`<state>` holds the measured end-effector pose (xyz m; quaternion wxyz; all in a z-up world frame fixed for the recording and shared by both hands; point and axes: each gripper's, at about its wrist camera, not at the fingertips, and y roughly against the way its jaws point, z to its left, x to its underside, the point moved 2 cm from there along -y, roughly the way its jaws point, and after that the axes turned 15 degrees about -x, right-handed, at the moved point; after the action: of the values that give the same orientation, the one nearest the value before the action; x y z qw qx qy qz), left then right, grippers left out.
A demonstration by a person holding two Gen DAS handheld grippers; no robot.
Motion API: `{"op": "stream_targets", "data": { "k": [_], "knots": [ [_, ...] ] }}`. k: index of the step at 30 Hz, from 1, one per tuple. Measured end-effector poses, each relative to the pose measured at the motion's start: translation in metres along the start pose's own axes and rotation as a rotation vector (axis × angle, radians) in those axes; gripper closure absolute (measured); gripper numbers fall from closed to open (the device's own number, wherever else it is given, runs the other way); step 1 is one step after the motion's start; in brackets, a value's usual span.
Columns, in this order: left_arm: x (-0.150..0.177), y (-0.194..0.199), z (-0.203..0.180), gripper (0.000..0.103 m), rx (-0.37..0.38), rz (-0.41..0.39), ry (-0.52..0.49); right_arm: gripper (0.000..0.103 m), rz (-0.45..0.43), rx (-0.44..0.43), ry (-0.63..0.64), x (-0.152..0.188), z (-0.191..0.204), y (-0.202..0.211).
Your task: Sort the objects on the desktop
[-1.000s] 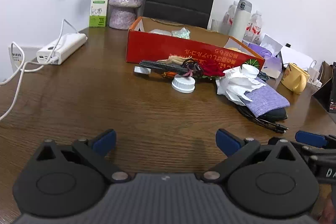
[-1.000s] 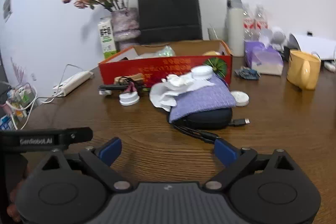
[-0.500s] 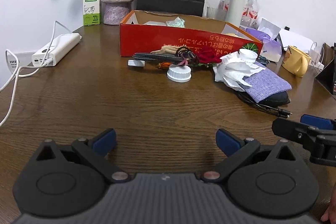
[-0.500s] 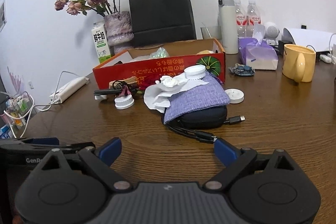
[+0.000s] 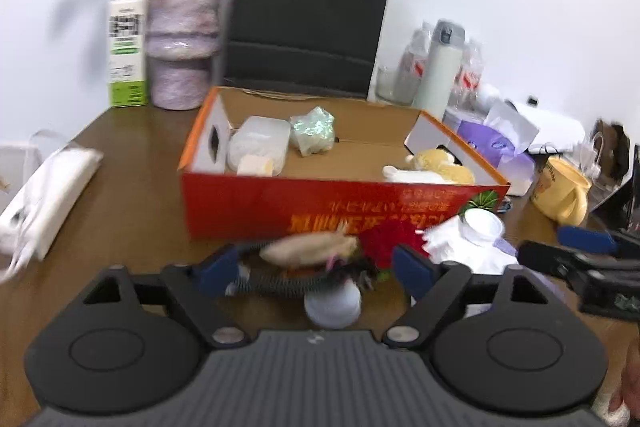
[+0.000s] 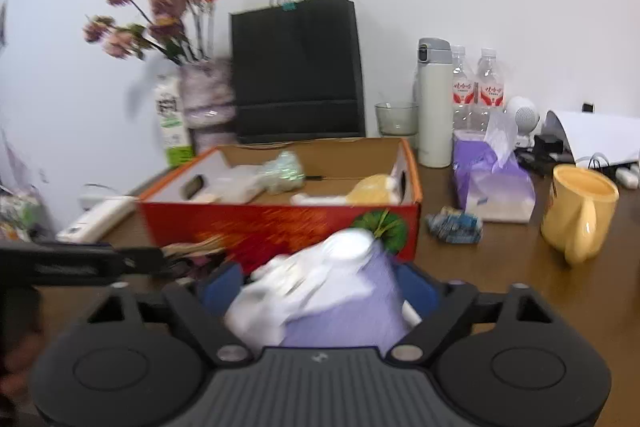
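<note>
In the left wrist view my left gripper [image 5: 316, 271] has its jaws closing around a cluttered heap in front of the red cardboard box [image 5: 340, 211]: a black coiled item [image 5: 280, 283], a beige piece [image 5: 308, 245], a red flower [image 5: 384, 237] and a white cap [image 5: 332, 305]. The pads are not seen pressing on any of them. In the right wrist view my right gripper [image 6: 320, 283] is closing too, its fingers flanking crumpled white tissue [image 6: 296, 287] lying on a purple cloth [image 6: 348, 319]. No firm grip shows through the blur.
The red box holds a clear plastic tub [image 5: 260, 143], a shiny wrapper [image 5: 314, 131] and a yellow soft item [image 5: 436, 163]. Behind stand a vase [image 5: 182, 43], milk carton [image 5: 128, 47], black bag [image 5: 308, 19] and thermos [image 6: 434, 103]. Right: tissue pack [image 6: 492, 179], yellow mug [image 6: 580, 211]. Left: power strip [image 5: 52, 187].
Both grippers have moved forward to the clutter in front of the red box, so the objects now lie between their fingers. Both pairs of jaws stand narrower than before.
</note>
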<state>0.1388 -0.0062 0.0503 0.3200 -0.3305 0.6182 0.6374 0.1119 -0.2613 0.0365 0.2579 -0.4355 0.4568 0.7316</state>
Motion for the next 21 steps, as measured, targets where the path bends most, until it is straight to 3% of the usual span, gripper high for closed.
{"op": "stream_targets", "data": {
  "k": [4, 7, 9, 12, 16, 18, 21],
  "knots": [
    [-0.013, -0.038, -0.003, 0.035, 0.041, 0.072, -0.042, 0.033, 0.059, 0.039, -0.008, -0.014, -0.016, -0.044],
    [-0.005, -0.057, -0.003, 0.039, 0.056, 0.113, -0.045, 0.053, 0.094, 0.053, -0.021, -0.011, -0.027, -0.067],
    [0.0, -0.059, -0.003, 0.058, 0.08, 0.104, -0.056, 0.061, 0.09, 0.049, -0.023, -0.002, -0.03, -0.072],
    [0.001, -0.06, -0.002, 0.07, 0.114, 0.125, -0.04, 0.064, 0.055, 0.042, -0.024, -0.002, -0.031, -0.068],
    [0.002, -0.055, 0.001, 0.075, 0.119, 0.117, -0.007, 0.064, 0.005, 0.021, -0.018, -0.006, -0.03, -0.059],
    [0.0, -0.048, 0.003, 0.098, 0.119, 0.086, 0.019, 0.064, -0.002, 0.023, -0.002, -0.006, -0.027, -0.057],
    [-0.008, -0.028, 0.01, 0.099, 0.142, 0.001, 0.077, 0.064, -0.019, -0.002, 0.012, -0.007, -0.019, -0.051]
  ]
}}
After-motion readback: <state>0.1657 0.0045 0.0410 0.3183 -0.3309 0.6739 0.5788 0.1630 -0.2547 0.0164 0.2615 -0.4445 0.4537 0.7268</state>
